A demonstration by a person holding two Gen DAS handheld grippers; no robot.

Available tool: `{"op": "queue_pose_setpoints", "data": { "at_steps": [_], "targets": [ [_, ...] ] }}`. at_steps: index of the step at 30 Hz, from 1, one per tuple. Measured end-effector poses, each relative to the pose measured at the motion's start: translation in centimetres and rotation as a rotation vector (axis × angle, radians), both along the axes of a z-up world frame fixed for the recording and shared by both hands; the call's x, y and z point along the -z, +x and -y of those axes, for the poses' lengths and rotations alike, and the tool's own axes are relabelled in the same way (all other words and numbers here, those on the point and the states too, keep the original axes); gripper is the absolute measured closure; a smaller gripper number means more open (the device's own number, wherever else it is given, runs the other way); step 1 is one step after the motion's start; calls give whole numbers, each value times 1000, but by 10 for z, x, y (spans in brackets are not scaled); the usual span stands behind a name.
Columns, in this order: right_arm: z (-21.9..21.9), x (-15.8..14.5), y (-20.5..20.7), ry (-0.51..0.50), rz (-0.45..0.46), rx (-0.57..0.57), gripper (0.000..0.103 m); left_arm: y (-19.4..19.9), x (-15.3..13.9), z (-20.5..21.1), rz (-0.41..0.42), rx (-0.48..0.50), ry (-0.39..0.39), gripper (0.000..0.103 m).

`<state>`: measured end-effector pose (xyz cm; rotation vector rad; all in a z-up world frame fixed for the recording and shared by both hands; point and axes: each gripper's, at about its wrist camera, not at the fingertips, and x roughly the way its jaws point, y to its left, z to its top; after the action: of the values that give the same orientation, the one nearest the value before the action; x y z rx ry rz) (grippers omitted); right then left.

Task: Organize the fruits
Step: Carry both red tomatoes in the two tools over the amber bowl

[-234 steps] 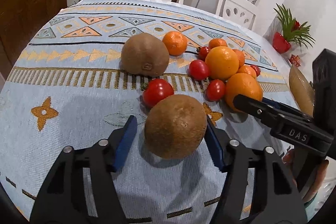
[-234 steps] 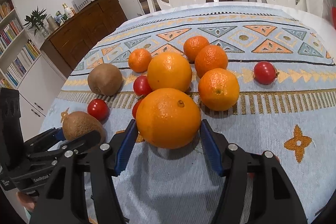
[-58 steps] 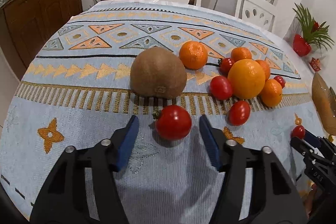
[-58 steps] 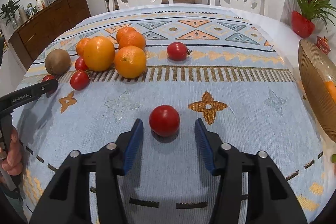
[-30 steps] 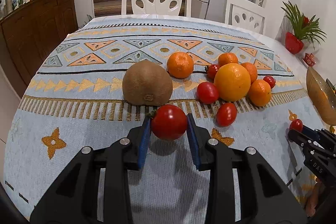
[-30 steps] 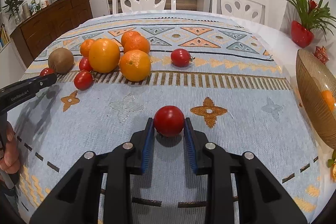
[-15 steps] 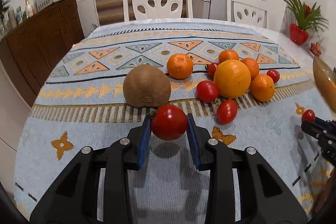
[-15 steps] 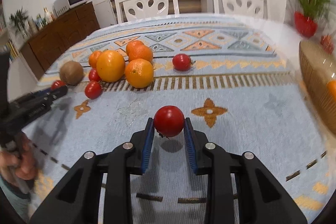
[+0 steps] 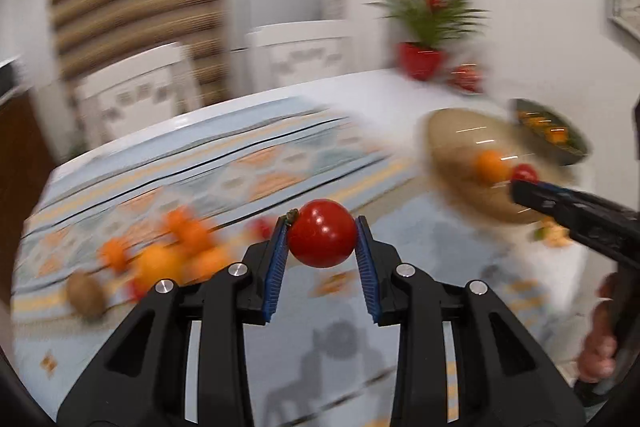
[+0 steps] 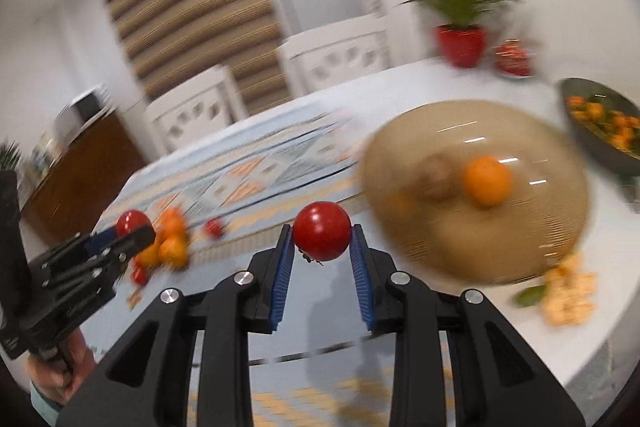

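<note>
No brand, label or writing readable in either view; heavy motion blur over both.

Left wrist view: left gripper (image 9: 322, 233) clamped on a red tomato (image 9: 322, 233), blue pads (image 9: 277, 265) pressing both sides, fruit held up off the patterned tablecloth (image 9: 240, 171). Far left on the cloth, smeared oranges (image 9: 182, 247) and a kiwi (image 9: 85, 293). At right, right gripper (image 9: 524, 179) closed on a second small tomato (image 9: 525, 172), in front of the amber glass bowl (image 9: 460, 131), with a hand (image 9: 600, 343) below on its handle.

Right wrist view: same second tomato (image 10: 322, 231) pinched between the right gripper (image 10: 322, 233) pads, just left of the amber bowl (image 10: 532, 239). Seen only here: an orange (image 10: 486, 181) and a kiwi (image 10: 436, 177) inside that bowl, and peel scraps (image 10: 568, 295) on the white table beside it. A dark bowl (image 10: 592, 139) far right in both views. Left gripper (image 10: 130, 227) at left, holding its tomato (image 10: 132, 221) over the fruit pile.
</note>
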<state>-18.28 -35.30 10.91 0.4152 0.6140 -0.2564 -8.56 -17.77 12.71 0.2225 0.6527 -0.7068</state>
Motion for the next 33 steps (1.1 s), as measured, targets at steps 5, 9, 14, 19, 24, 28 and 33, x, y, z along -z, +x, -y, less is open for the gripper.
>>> {"op": "queue_pose_setpoints", "data": {
  "at_steps": [5, 9, 14, 19, 24, 28, 33],
  "targets": [
    [64, -9, -30, 38, 0, 171, 75, -11, -13, 78, -66, 155, -63, 71],
    [100, 0, -44, 84, -25, 249, 75, -10, -3, 119, -137, 217, -80, 71],
    [122, 22, -42, 139, -73, 275, 75, -6, 19, 150, -189, 241, -55, 71],
    [127, 38, -33, 155, -113, 270, 75, 2, 36, 168, -228, 245, -39, 71],
    [129, 46, -25, 152, -137, 270, 75, 6, 43, 175, -234, 248, -26, 71],
    [132, 50, -22, 150, -153, 275, 75, 5, 47, 181, -231, 257, -16, 71],
    [134, 51, -22, 125, -173, 293, 75, 4, 52, 188, -227, 263, -2, 71]
  ]
}}
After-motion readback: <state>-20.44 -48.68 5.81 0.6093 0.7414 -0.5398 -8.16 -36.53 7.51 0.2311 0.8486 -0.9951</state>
